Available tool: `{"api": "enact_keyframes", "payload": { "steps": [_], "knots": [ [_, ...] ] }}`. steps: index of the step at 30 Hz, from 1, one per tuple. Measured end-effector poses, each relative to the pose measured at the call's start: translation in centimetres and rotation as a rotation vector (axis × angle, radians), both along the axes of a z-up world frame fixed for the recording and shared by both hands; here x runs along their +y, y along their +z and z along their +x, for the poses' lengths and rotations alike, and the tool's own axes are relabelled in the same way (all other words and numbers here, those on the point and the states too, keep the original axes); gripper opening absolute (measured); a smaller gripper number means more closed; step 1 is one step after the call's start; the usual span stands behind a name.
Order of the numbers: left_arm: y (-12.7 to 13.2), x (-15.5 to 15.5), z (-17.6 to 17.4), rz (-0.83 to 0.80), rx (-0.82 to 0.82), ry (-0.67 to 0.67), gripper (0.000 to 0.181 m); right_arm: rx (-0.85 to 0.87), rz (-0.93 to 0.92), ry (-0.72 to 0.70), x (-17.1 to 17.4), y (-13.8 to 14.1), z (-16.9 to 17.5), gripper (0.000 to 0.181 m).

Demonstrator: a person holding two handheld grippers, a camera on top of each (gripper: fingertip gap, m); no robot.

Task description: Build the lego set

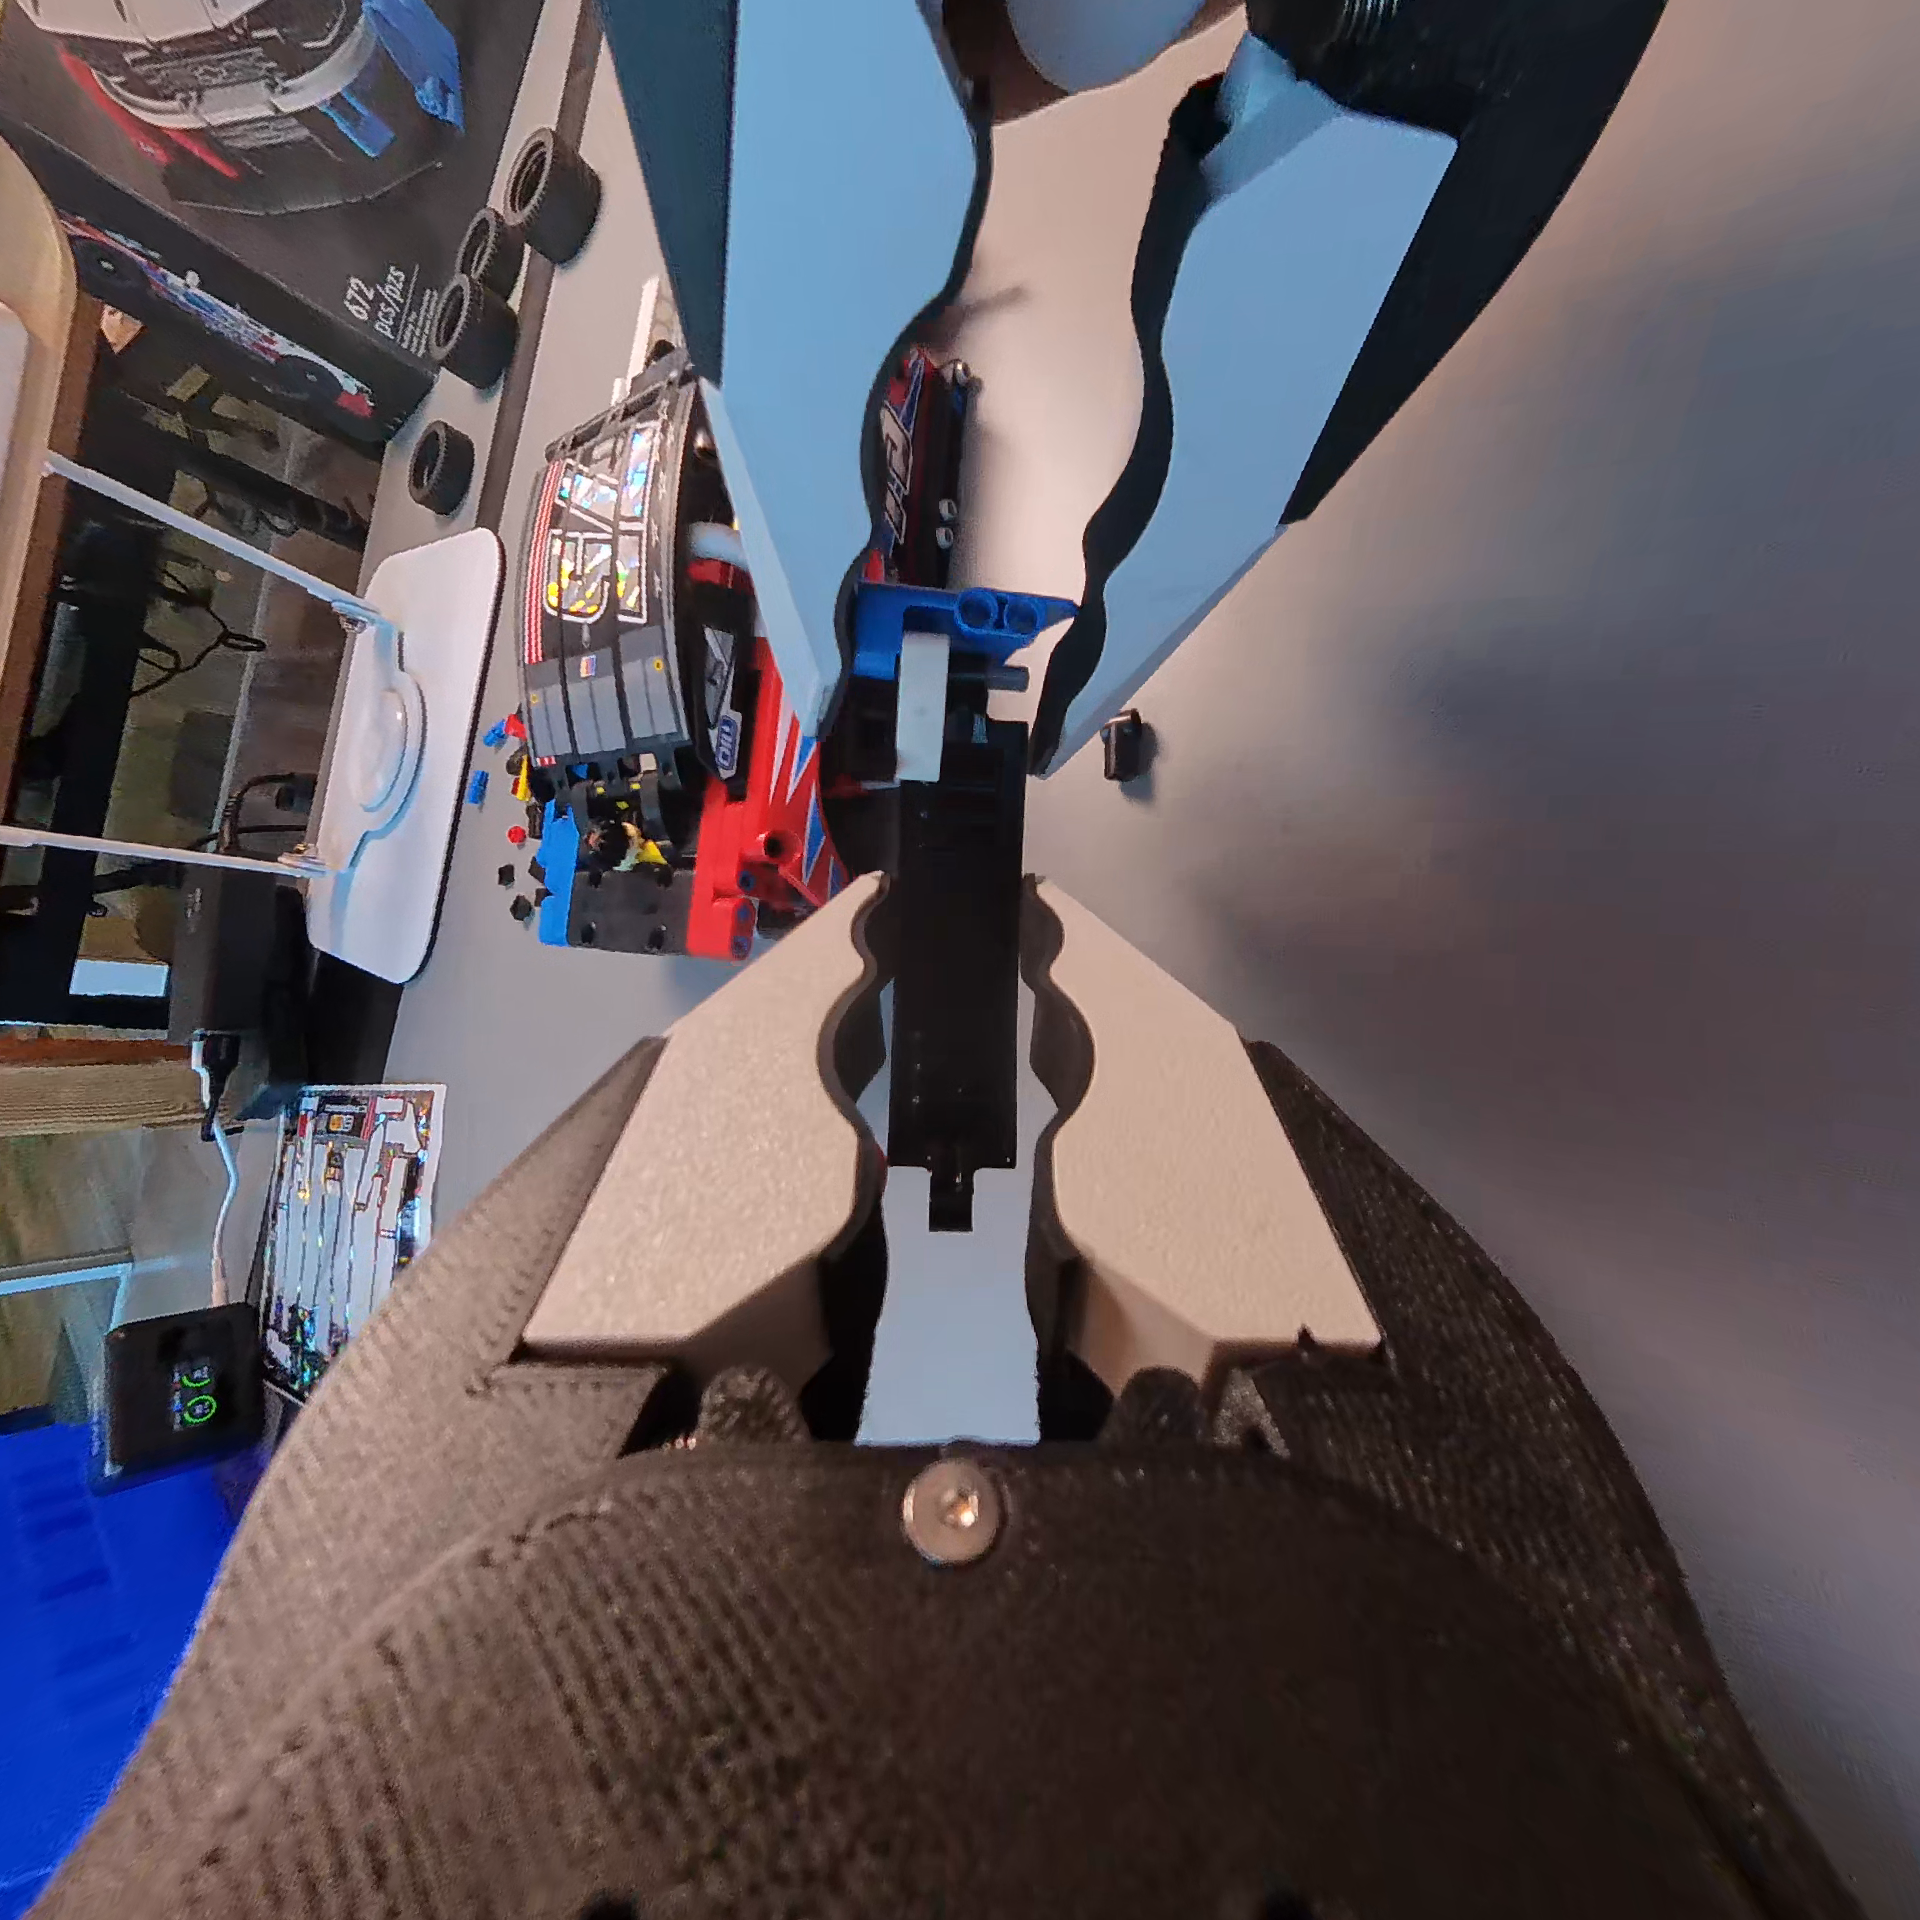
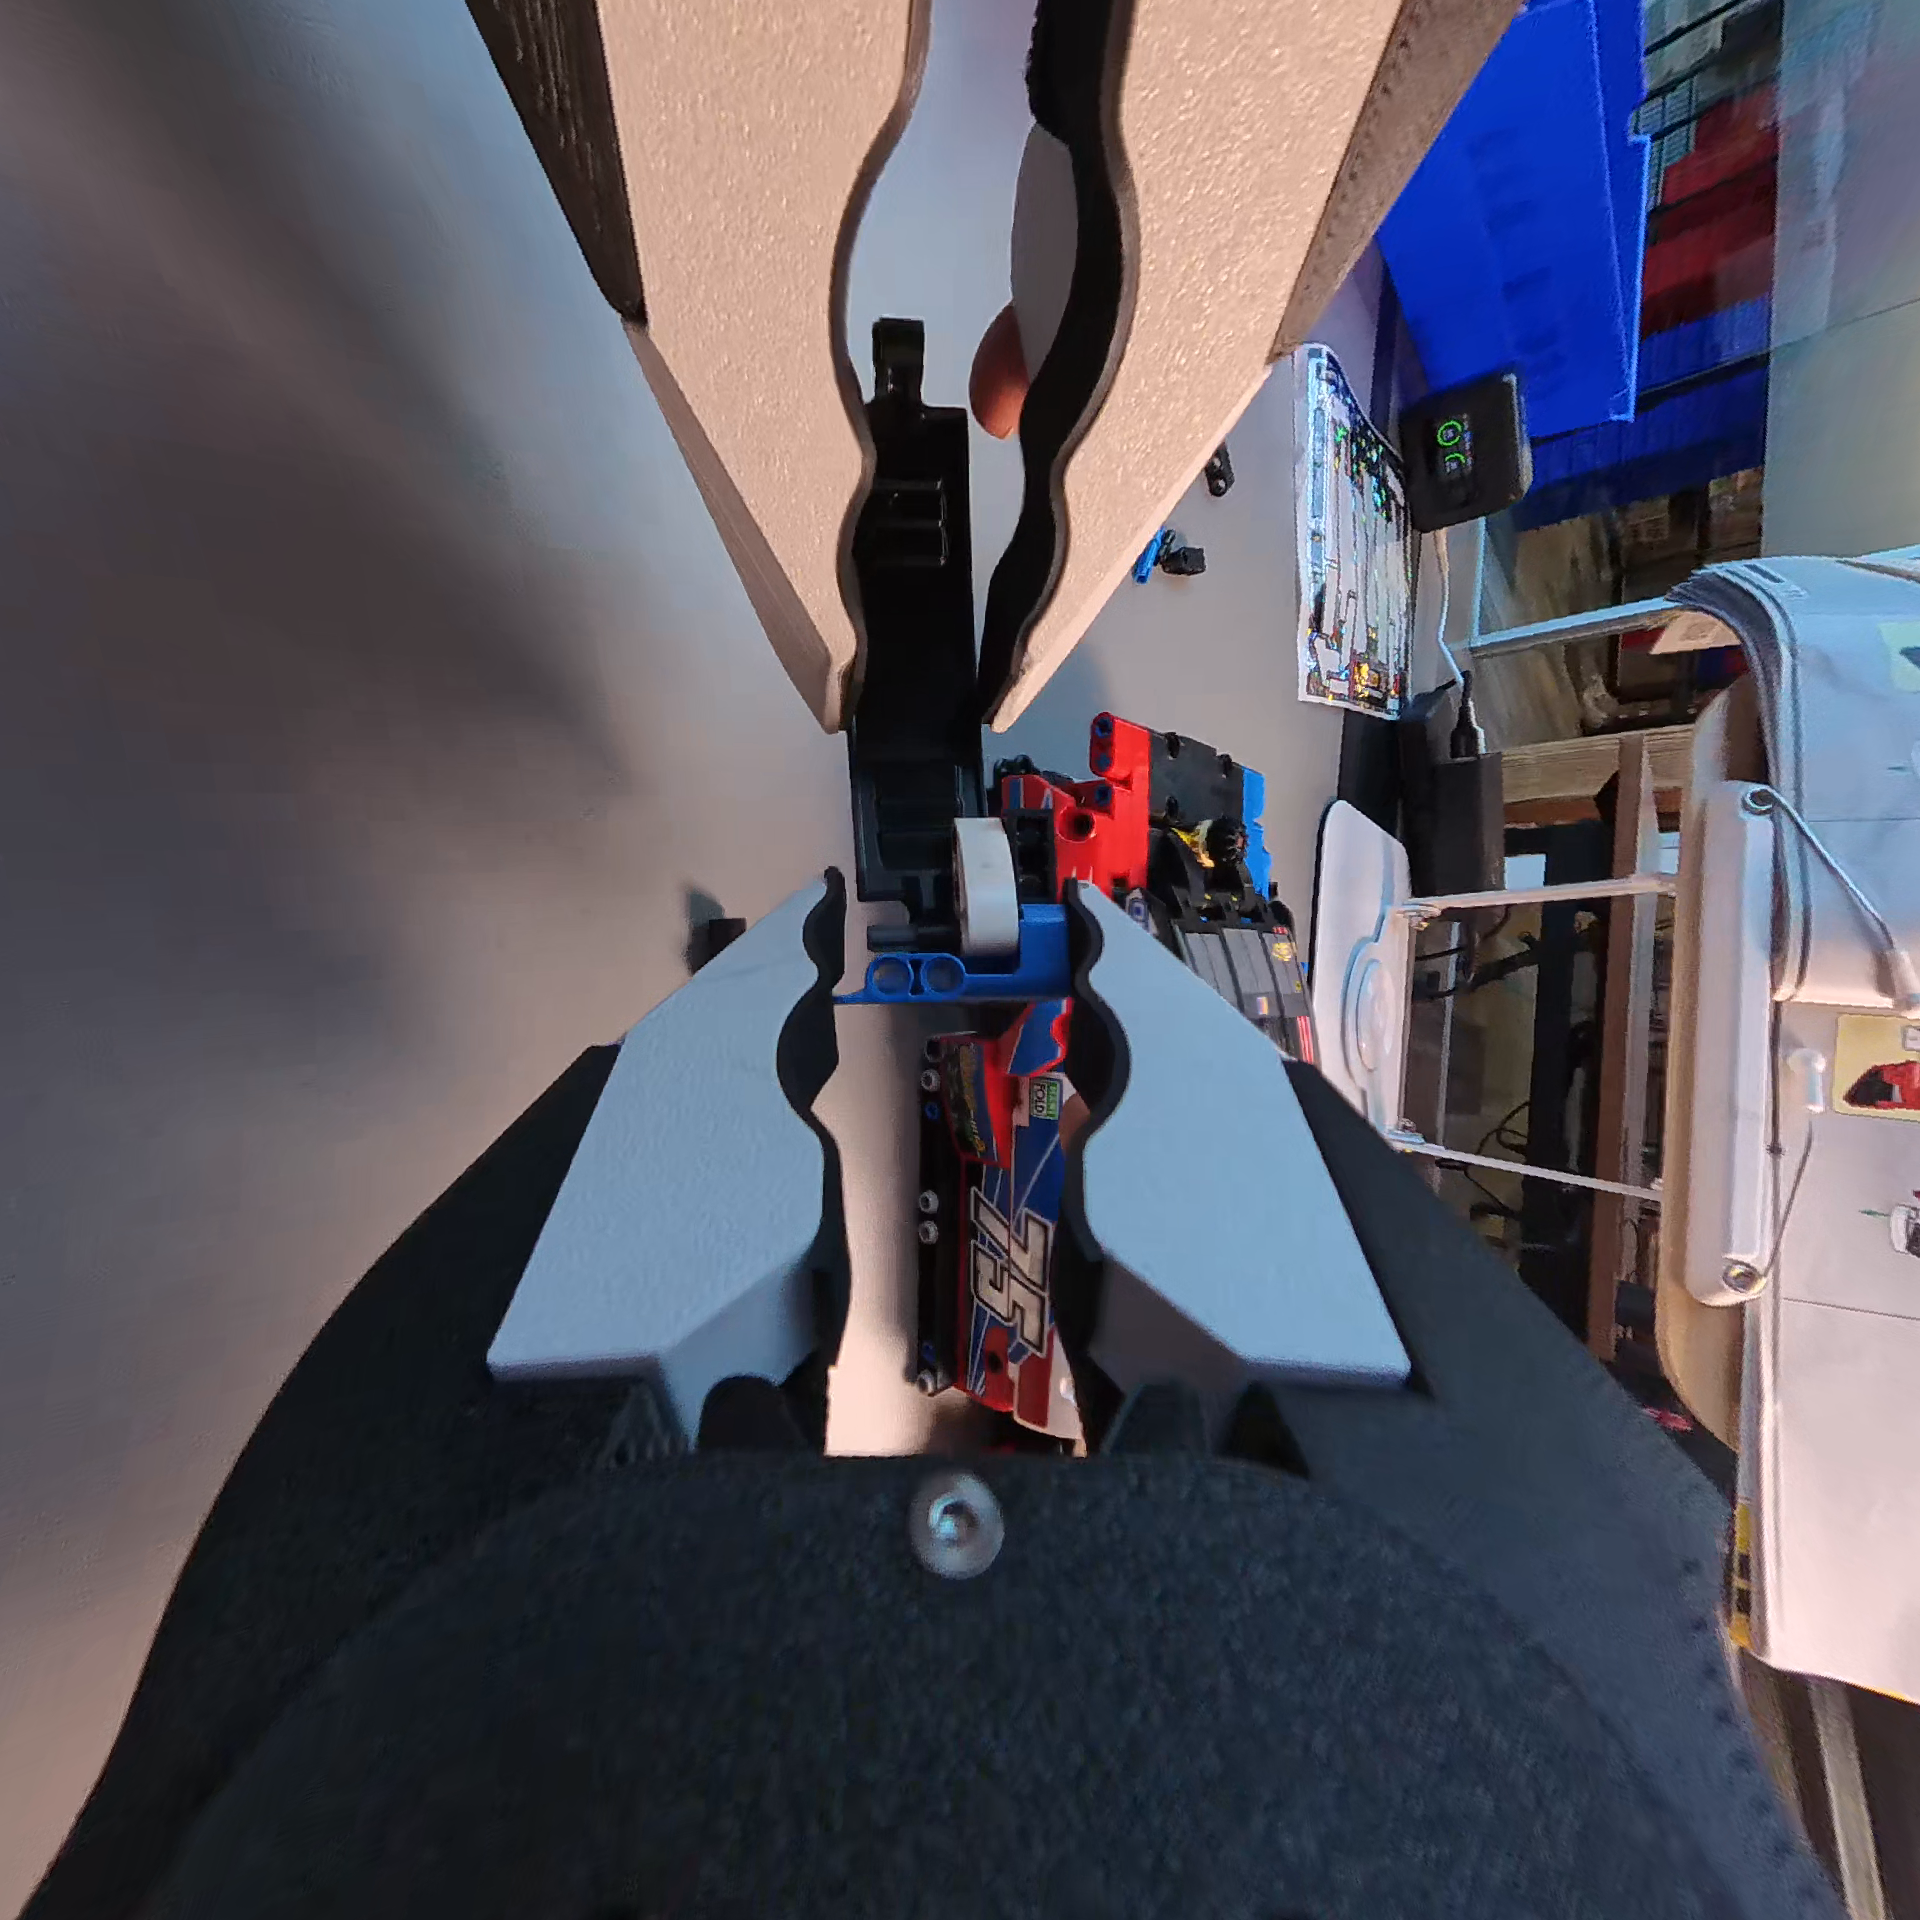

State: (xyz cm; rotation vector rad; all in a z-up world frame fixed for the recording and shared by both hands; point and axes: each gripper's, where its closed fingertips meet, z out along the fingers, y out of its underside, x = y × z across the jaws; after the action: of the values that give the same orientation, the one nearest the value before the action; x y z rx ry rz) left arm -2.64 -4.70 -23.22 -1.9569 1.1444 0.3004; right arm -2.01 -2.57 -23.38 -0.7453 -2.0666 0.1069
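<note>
Lego piece: a long black plastic Lego panel (image 1: 956, 997) is clamped at its edges by the left tool (image 1: 954, 883), above the grey bench (image 1: 1558, 935).
Joint: a blue angled Lego beam (image 2: 935, 975) with a white link (image 2: 982, 883) is held by the right tool (image 2: 951, 904), narrow.
Beyond: a red, blue and black Lego car body (image 1: 665, 727) is seen on the bench.

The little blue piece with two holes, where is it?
In both wrist views the blue piece sits between the right hand-held gripper fingertips, joined to a white piece and black panel.
</note>
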Motion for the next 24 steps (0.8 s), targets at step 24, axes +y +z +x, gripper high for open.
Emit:
{"api": "enact_keyframes", "payload": {
  "steps": [24],
  "knots": [
    [2.0,-2.7,3.5,-0.675,-1.068,-0.106,0.039,0.014,-0.018,0.204,-3.5,1.0,0.2,0.033]
  ]
}}
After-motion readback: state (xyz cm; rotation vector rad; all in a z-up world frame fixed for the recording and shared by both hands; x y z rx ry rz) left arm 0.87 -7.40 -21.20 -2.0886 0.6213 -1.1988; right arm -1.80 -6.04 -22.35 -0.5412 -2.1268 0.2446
